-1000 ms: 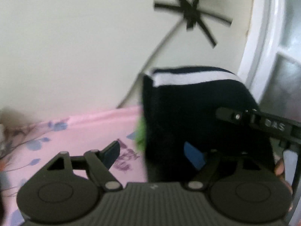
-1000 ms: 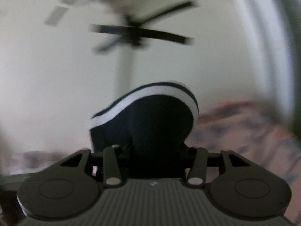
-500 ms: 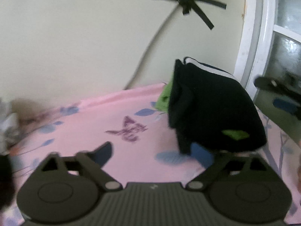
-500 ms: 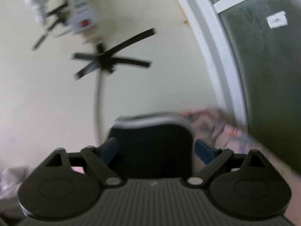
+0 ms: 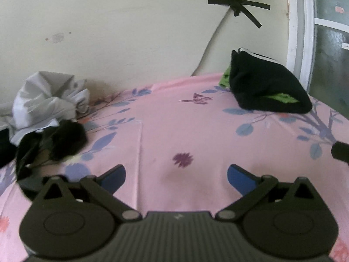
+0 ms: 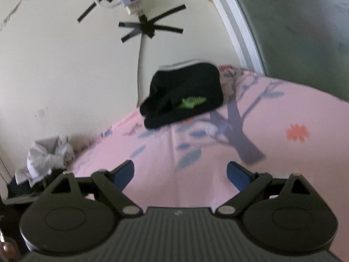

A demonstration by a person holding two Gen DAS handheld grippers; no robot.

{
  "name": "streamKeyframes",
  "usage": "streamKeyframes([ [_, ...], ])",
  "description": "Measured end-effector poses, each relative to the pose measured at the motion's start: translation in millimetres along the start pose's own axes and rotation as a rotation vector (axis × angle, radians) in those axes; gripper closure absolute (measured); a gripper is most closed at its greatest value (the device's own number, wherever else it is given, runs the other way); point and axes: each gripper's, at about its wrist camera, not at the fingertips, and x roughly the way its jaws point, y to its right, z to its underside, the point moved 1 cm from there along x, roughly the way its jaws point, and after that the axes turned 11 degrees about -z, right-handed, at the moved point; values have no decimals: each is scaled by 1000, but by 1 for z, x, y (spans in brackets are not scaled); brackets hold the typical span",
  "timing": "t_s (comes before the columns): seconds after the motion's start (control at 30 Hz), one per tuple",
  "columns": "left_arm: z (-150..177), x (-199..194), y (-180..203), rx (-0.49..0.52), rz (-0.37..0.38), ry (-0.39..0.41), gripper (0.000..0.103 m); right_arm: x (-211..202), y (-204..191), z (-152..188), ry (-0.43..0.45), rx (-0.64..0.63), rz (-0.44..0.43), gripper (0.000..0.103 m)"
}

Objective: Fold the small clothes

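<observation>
Black folded garment (image 5: 268, 87): lies on the pink floral sheet (image 5: 196, 131) near the wall, well apart from both grippers.
Left gripper (image 5: 176, 174): jaws spread wide, nothing between.
Right gripper (image 6: 180, 174): jaws spread wide, nothing between.
Unfolded pile (image 5: 43, 100): heaped at the sheet's far left.

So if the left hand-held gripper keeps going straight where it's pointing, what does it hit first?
Most likely the bare pink floral bedsheet: the left hand-held gripper is open, empty and angled downward at it. The folded black garment lies off to the right of that line, though depth is hard to judge.
</observation>
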Motion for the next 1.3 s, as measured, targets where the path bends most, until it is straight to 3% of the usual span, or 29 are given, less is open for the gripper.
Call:
streamKeyframes([
  [0.3, 11, -2, -13, -24, 32, -31, 0, -13, -9, 19, 13, -7, 36, 12],
  [0.7, 14, -15, -9, 7, 31, 22, 0, -12, -9, 20, 13, -8, 38, 11],
  [1.3, 15, -22, -17, -25, 54, 60, 0, -13, -12, 24, 8, -17, 43, 6],
])
